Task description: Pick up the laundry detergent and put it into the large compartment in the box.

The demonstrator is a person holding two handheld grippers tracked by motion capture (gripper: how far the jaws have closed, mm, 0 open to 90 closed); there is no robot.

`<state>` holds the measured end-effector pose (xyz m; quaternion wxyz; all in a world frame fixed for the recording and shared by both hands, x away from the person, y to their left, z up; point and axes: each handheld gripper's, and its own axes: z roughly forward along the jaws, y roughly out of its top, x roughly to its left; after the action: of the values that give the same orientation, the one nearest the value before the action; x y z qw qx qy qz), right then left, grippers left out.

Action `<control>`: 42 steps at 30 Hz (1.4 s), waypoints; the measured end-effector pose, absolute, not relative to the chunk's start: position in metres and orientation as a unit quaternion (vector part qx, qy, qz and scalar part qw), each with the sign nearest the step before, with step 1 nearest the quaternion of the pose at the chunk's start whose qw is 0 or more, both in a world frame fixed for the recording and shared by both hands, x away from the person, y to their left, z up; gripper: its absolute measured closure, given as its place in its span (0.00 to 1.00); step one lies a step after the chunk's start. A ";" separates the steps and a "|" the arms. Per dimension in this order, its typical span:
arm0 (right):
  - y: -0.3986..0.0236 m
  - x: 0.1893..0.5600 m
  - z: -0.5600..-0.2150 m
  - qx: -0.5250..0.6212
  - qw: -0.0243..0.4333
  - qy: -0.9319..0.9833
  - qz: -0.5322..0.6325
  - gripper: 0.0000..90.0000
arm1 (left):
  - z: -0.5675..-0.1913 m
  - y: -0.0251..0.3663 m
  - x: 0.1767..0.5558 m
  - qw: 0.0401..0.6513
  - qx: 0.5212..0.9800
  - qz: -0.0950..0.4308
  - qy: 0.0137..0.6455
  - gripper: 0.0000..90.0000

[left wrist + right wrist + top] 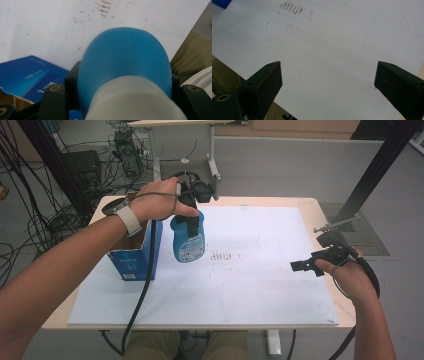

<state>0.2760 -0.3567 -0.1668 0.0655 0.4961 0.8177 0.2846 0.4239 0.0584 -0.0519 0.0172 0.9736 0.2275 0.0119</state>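
Now | my left claw [192, 215] pinches blue bottle [188, 240], lifted beside box [134, 254] near table's [260, 315] left edge | right claw [303, 265] spread, idle | setting down remains

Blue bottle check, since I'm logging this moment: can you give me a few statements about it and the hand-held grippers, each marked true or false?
1. The left hand-held gripper is shut on the blue bottle. True.
2. The bottle lies flat on the white mat. False: it hangs upright, gripped near its top.
3. The right hand-held gripper has its jaws open with nothing between them. True.
4. The blue cardboard box stands at the mat's right edge. False: it stands at the left, beside the bottle.
5. The right hand-held gripper holds the bottle's cap. False: it holds nothing.
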 end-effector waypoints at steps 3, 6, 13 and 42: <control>-0.355 0.278 -0.166 0.491 0.067 0.821 0.285 0.08 | -0.048 0.058 0.424 0.014 0.970 0.010 0.242 0.43; -0.354 0.280 -0.164 0.487 0.069 0.822 0.287 0.08 | -0.040 0.061 0.425 0.016 0.964 0.008 0.267 0.43; -0.351 0.286 -0.162 0.478 0.070 0.827 0.288 0.08 | -0.033 0.067 0.432 0.016 0.948 0.001 0.317 0.43; -0.348 0.310 -0.155 0.445 0.073 0.841 0.297 0.09 | 0.009 0.098 0.436 0.015 0.890 0.000 0.457 0.42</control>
<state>0.3096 -0.3480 -0.1547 0.0726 0.4455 0.8415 0.2970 0.4361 0.0980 0.0094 0.0150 0.8895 0.4566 0.0002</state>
